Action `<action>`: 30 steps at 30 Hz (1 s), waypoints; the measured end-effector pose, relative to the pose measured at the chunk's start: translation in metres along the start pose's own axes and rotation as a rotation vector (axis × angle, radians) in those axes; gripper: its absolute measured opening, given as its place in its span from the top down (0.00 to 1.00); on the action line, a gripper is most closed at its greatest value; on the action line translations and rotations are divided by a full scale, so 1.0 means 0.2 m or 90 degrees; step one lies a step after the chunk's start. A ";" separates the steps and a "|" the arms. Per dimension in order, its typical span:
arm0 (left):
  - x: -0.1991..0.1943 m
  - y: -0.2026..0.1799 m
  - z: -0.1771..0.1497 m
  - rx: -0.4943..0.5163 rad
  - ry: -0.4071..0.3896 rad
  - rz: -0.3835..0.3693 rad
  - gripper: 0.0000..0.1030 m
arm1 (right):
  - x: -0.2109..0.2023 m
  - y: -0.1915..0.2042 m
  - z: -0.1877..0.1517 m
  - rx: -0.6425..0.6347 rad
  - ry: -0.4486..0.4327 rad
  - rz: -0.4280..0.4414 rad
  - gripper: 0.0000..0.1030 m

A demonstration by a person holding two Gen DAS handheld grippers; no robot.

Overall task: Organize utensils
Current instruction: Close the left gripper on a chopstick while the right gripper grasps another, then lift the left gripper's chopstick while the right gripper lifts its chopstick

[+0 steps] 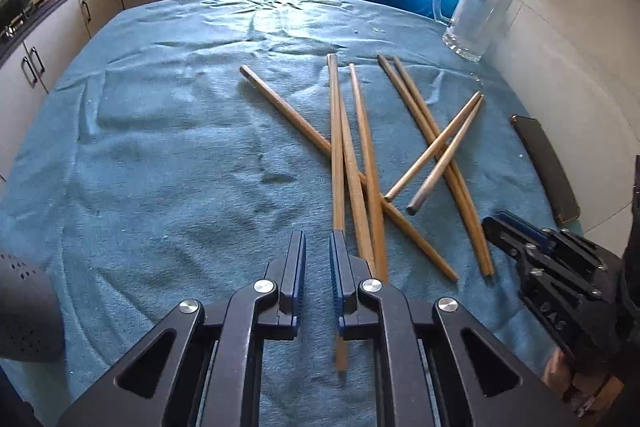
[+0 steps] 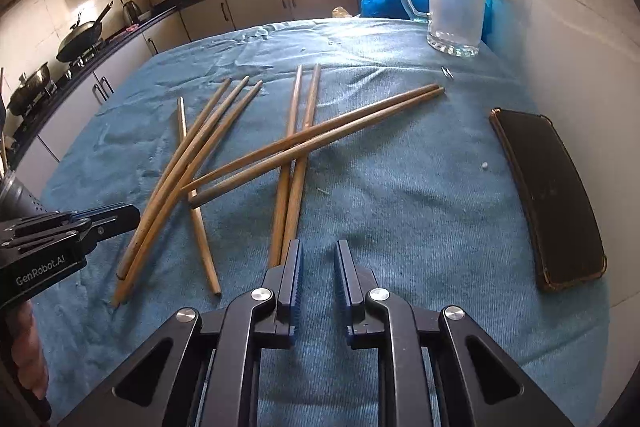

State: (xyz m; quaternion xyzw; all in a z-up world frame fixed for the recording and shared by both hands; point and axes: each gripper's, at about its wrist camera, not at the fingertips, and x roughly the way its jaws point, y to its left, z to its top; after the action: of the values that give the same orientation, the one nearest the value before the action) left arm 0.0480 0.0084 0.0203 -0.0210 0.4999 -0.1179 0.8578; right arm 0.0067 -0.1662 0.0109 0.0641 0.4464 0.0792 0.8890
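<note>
Opening step: hovering over chopsticks (image 1: 352,163) near glass mug (image 1: 472,15), left gripper (image 1: 318,247) and right gripper (image 2: 318,255) fingers narrowed but grasping nothing; next, pinching one stick.

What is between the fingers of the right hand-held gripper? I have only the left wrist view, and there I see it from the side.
Observer: Nothing. The right hand-held gripper has a clear gap between its fingers, and only the blue cloth shows through it.
Operator: Thank you. The dark flat thing at my right edge is squeezed. What is it?
Observer: It is a dark phone in a case with a brownish rim. It lies flat on the cloth, apart from all the chopsticks.
</note>
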 end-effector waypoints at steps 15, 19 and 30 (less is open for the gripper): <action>0.05 0.04 0.02 -0.009 0.014 0.032 0.94 | 0.05 -0.06 0.07 0.025 0.024 0.010 0.99; -0.02 0.14 -0.06 -0.044 0.032 -0.013 0.94 | 0.00 -0.11 0.05 0.056 0.024 0.056 0.99; -0.14 0.25 -0.22 -0.060 0.031 -0.047 0.94 | 0.07 -0.08 0.17 0.196 0.016 0.195 0.98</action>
State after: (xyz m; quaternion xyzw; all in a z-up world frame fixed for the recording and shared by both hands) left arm 0.0054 0.0667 0.0138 -0.0770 0.5243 -0.1263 0.8386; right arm 0.0432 -0.1798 0.0172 0.2651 0.4493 0.1453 0.8407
